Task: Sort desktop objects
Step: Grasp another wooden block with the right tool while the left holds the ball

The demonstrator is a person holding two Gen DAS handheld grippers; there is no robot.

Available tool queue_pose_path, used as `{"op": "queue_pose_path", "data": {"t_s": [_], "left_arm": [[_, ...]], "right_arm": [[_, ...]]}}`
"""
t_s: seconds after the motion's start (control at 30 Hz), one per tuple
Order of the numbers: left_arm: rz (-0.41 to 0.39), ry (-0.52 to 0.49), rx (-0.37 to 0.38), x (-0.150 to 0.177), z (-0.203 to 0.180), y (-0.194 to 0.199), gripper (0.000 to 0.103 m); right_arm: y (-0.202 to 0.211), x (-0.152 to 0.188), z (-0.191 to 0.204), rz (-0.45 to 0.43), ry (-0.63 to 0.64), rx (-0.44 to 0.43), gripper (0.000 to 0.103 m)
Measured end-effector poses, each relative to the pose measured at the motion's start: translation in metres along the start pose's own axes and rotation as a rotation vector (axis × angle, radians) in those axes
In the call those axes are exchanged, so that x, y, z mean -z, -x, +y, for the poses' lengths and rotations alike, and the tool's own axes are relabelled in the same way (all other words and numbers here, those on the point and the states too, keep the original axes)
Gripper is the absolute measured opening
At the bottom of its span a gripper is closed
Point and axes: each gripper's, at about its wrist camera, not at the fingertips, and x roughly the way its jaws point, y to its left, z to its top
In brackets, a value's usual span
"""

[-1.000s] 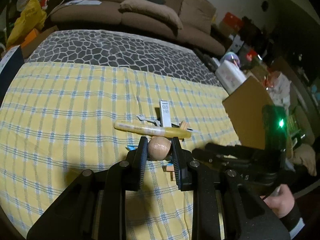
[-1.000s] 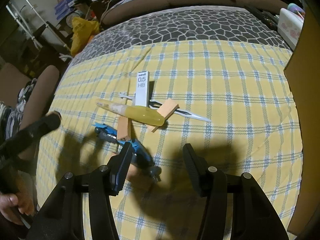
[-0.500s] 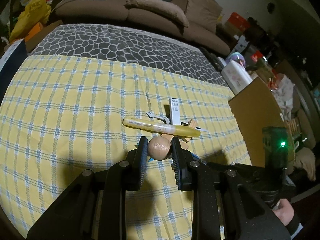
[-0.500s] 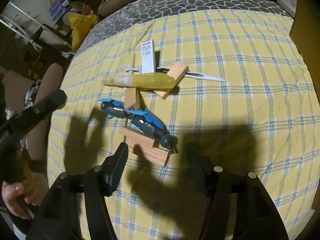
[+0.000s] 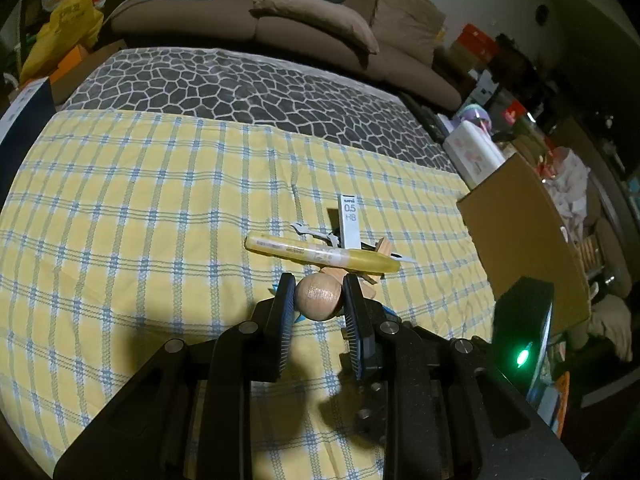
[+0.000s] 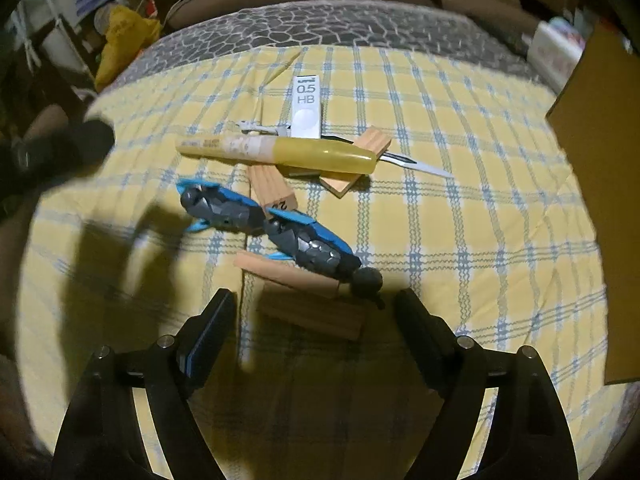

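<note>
My left gripper [image 5: 318, 300] is shut on a round wooden ball [image 5: 319, 295], held above the yellow checked cloth [image 5: 120, 220]. A small pile lies on the cloth: a yellow marker [image 6: 276, 151], a white 0.5 HB lead case [image 6: 306, 106], a craft knife [image 6: 416, 162], several wooden blocks [image 6: 312, 298] and a blue-grey toy figure [image 6: 272, 228]. My right gripper [image 6: 316, 320] hangs just above the nearest wooden block, its jaws opening wide, one finger on each side of the block without touching it.
A cardboard box [image 6: 600, 184] stands at the cloth's right edge. Beyond the cloth lies a grey stone-pattern cover [image 5: 240, 84], then a brown sofa [image 5: 280, 12]. Clutter fills the right side of the room [image 5: 540, 128].
My right gripper moved forward and tipped down over the pile, its jaws spreading wider around the nearest block. The left gripper kept the ball and stayed put.
</note>
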Motion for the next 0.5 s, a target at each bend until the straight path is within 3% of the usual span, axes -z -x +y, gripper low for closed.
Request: {"op": "queue_pose_path", "data": {"t_s": [0.1, 0.3, 0.5], "left_arm": [[-0.003, 0.006, 0.004, -0.001, 0.001, 0.001, 0.022], [0.003, -0.005, 0.006, 0.001, 0.000, 0.001, 0.022], [0.009, -0.025, 0.013, 0.004, -0.003, 0.000, 0.022]], "right_arm": [[0.004, 0.000, -0.003, -0.007, 0.020, -0.015, 0.054], [0.007, 0.000, -0.026, 0.012, -0.024, -0.116, 0.054], [0.029, -0.002, -0.047, -0.028, -0.028, -0.144, 0.054]]}}
